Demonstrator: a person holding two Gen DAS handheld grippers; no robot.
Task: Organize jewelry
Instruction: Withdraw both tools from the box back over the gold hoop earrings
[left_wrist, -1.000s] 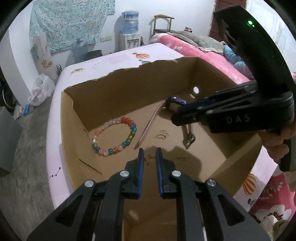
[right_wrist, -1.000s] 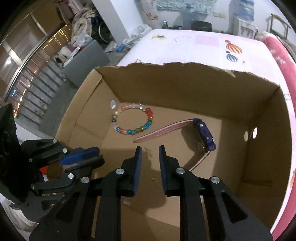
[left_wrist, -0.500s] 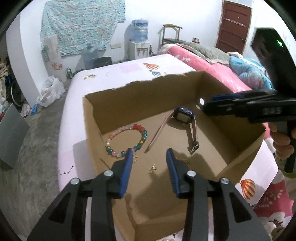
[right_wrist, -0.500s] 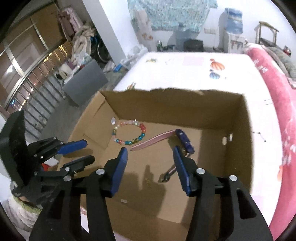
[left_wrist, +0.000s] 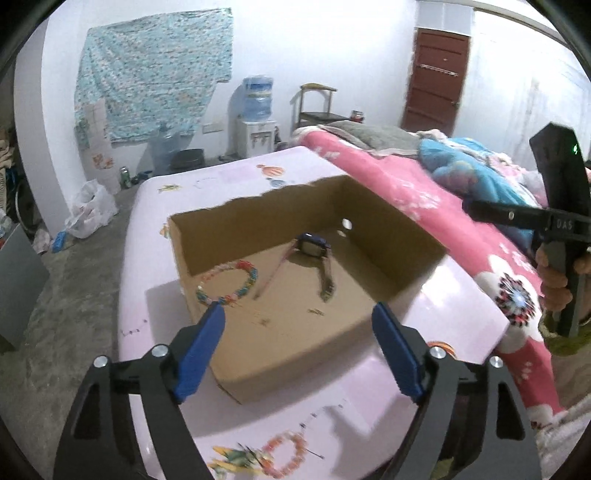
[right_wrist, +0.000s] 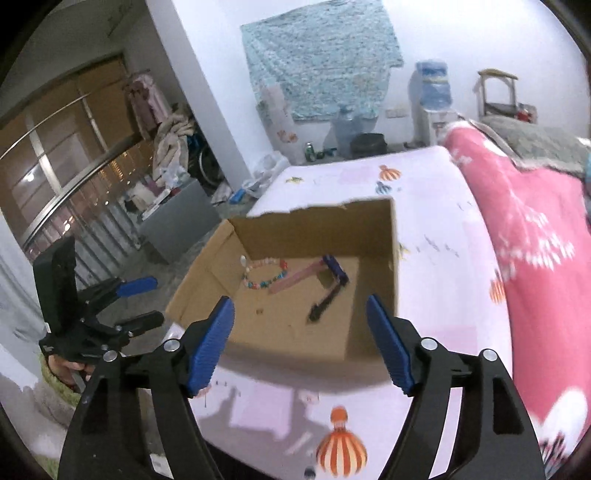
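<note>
A lived-in bedroom at home around me, pink floral quilt (left_wrist: 436, 206) on a bed, water dispenser (left_wrist: 256, 122) by the white wall, blue patterned cloth (left_wrist: 155, 74) hung up, brown door (left_wrist: 436, 77), wooden chair (left_wrist: 316, 103), clothes heap (right_wrist: 173, 136), bare concrete floor (left_wrist: 48, 325)

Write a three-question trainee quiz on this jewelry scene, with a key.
1. True or false: the watch lies inside the box.
2. What lies left of the watch in the left wrist view? A) bead bracelet B) ring C) necklace
3. Does the left gripper or the right gripper hold anything?

Key:
1. True.
2. A, the bead bracelet.
3. No; both sets of jaws are opening, with nothing between them.
</note>
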